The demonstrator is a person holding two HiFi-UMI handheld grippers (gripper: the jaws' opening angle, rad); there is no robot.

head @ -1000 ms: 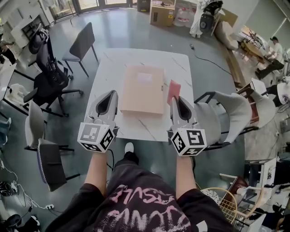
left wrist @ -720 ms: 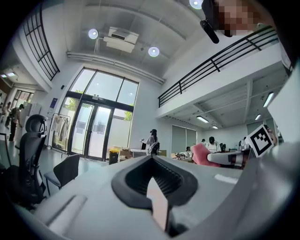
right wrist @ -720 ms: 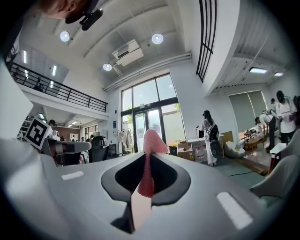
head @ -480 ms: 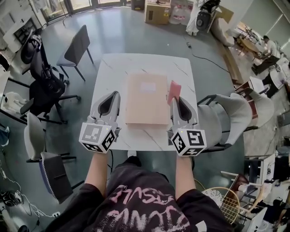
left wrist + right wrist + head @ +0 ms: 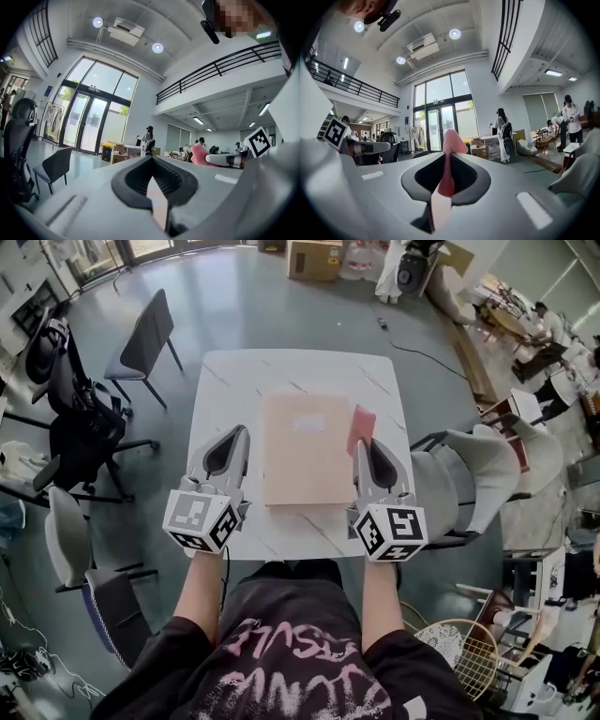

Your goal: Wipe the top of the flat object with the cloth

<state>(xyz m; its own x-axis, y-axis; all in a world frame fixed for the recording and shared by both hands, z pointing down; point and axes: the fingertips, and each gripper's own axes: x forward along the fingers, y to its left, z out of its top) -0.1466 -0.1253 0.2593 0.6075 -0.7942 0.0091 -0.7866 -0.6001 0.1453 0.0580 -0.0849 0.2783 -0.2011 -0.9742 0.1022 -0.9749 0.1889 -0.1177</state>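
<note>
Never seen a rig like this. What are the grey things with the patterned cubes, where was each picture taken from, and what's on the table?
No robot here: a person holds a two-jaw gripper in each hand, and the patterned cubes are part of those. The downward picture comes from a camera on the person's head. The other two come from cameras riding on each gripper, looking along its jaws. On the white table lies a flat tan object. The right gripper is shut on a pink cloth that sticks out past its tips. The left gripper is shut, with nothing between its jaws.
</note>
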